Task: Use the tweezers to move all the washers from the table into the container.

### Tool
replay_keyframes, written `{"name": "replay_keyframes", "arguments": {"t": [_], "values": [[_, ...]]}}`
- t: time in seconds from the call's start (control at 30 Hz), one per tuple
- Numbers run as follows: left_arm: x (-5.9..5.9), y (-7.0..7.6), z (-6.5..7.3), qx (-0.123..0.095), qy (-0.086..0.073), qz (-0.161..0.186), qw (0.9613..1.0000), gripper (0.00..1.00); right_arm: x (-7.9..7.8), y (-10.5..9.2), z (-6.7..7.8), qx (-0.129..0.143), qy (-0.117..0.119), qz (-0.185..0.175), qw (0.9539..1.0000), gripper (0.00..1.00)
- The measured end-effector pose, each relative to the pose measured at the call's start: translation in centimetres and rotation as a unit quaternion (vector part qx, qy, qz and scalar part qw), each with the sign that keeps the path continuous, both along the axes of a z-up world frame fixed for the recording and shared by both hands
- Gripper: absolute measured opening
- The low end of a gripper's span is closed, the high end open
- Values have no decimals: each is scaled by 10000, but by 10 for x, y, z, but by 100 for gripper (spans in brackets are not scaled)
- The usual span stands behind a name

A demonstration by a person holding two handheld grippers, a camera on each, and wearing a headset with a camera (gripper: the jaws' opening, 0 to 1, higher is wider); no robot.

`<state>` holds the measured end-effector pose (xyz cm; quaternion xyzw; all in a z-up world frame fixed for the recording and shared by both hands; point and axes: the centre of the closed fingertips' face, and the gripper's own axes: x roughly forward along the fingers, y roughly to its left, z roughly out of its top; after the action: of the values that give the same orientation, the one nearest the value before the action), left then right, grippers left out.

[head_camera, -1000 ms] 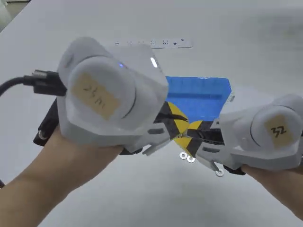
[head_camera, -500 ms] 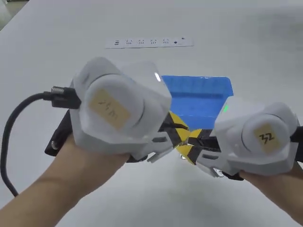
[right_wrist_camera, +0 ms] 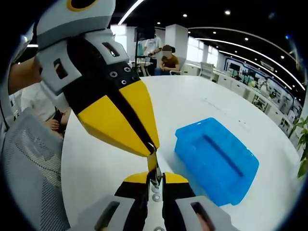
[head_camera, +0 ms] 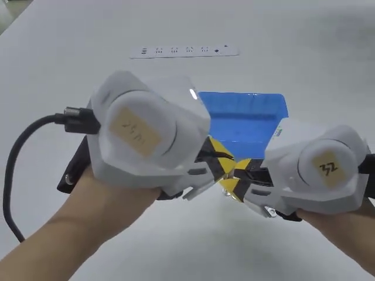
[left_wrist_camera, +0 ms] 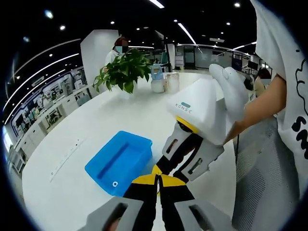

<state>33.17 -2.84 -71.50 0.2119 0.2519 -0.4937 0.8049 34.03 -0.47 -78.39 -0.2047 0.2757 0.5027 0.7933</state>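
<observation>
So the right gripper (right_wrist_camera: 154,182) is clamped on a thin metal strip, most likely the tweezers (right_wrist_camera: 154,166), which runs straight out along its jaws to the tip of the left gripper (left_wrist_camera: 157,179), pinched closed right there. The blue container (head_camera: 243,114) sits just past the meeting tips with nothing between, and the washers are probably hidden under the grippers on the table (head_camera: 293,47).

Container (head_camera: 243,117) blue, table (head_camera: 293,35) white, left gripper (left_wrist_camera: 158,171) and right gripper (right_wrist_camera: 155,182) yellow-black.
</observation>
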Motion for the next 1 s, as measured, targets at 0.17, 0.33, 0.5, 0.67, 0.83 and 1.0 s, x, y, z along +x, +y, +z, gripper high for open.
{"name": "replay_keyframes", "arguments": {"t": [0.17, 0.33, 0.5, 0.67, 0.83, 1.0], "values": [[-2, 0, -1, 110, 3, -108, 9999, 0, 0, 0, 0, -347, -318, 177, 9987, 5], [-3, 1, 8, 46, -76, -85, 9999, 0, 1, 0, 9, -233, -256, 146, 9993, 5], [0, 1, 24, -57, -202, -62, 9998, 0, 3, 2, 25, -185, -392, 190, 9989, 4], [6, 4, 41, -120, -395, -76, 9991, 0, 10, 6, 43, -129, -595, 219, 9979, 4], [10, 7, 50, -99, -520, -67, 9986, 0, 16, 11, 53, -75, -722, 210, 9971, 4], [15, 8, 56, -112, -636, -34, 9979, 0, 25, 12, 58, -31, -787, 169, 9968, 4]]}}
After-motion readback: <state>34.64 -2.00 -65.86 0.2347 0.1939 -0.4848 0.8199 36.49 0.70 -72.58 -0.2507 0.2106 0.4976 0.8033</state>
